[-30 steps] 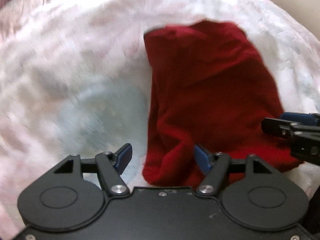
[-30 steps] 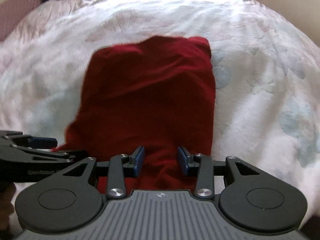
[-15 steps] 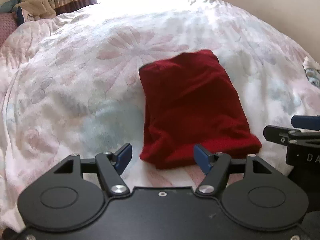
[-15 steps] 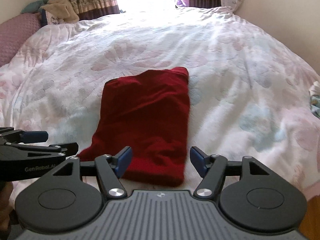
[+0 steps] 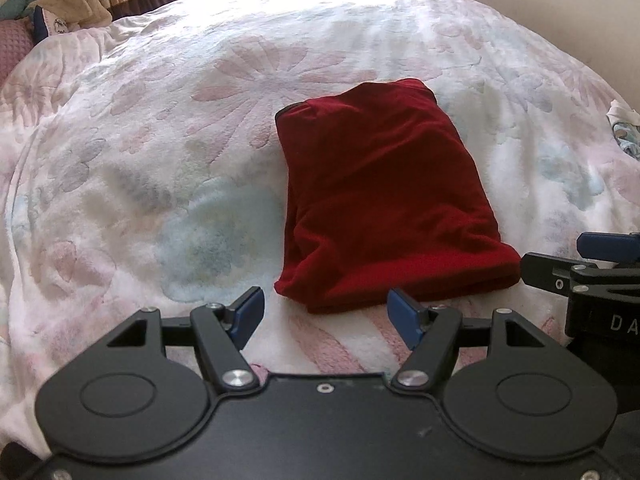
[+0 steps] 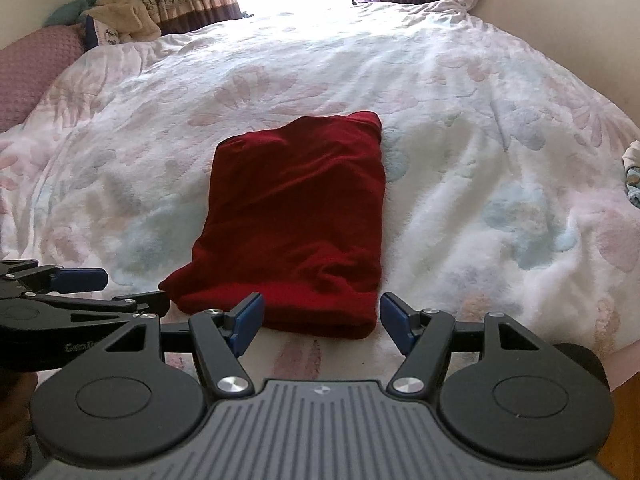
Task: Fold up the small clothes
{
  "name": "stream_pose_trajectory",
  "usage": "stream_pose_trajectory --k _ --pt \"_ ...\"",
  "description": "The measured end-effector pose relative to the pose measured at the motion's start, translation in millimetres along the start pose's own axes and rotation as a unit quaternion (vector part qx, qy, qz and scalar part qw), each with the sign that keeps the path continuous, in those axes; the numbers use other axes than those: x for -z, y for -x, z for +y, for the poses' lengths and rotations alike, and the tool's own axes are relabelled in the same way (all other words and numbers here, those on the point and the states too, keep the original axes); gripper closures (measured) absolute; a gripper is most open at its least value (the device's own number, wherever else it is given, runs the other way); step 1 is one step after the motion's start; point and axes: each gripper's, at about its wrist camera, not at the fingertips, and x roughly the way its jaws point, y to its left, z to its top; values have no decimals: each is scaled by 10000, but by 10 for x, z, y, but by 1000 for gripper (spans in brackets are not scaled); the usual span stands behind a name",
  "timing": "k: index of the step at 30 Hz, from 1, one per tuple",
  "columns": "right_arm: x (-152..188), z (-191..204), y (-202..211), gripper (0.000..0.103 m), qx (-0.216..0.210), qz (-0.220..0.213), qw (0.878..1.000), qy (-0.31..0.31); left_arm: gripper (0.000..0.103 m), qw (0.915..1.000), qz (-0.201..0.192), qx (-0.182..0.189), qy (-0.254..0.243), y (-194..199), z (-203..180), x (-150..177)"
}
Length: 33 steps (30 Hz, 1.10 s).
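A dark red garment (image 5: 384, 204) lies folded into a rough rectangle on the flowered bedspread (image 5: 160, 160). My left gripper (image 5: 326, 314) hangs just short of the garment's near left corner, open, with nothing between its blue pads. In the right wrist view the same red garment (image 6: 296, 224) lies ahead. My right gripper (image 6: 320, 322) stands open before its near edge, holding nothing. Each gripper shows at the side of the other's view.
The bedspread (image 6: 480, 160) spreads wide on all sides of the garment. A pink pillow (image 6: 28, 72) and a tan plush heap (image 6: 120, 16) lie at the far left by the curtains. A small patterned cloth (image 5: 624, 128) sits at the right edge.
Both grippers have drawn back and up from the red garment, which stays flat on the bed. The right gripper's jaws opened wider, off the garment's near edge. Little differs over the last half second.
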Motion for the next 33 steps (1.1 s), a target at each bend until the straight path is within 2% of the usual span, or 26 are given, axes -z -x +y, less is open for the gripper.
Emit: stream_pose_trajectory --k 33 --pt "40 43 -31 25 -149 86 9999 -12 33 10000 4 -3 30 -12 55 20"
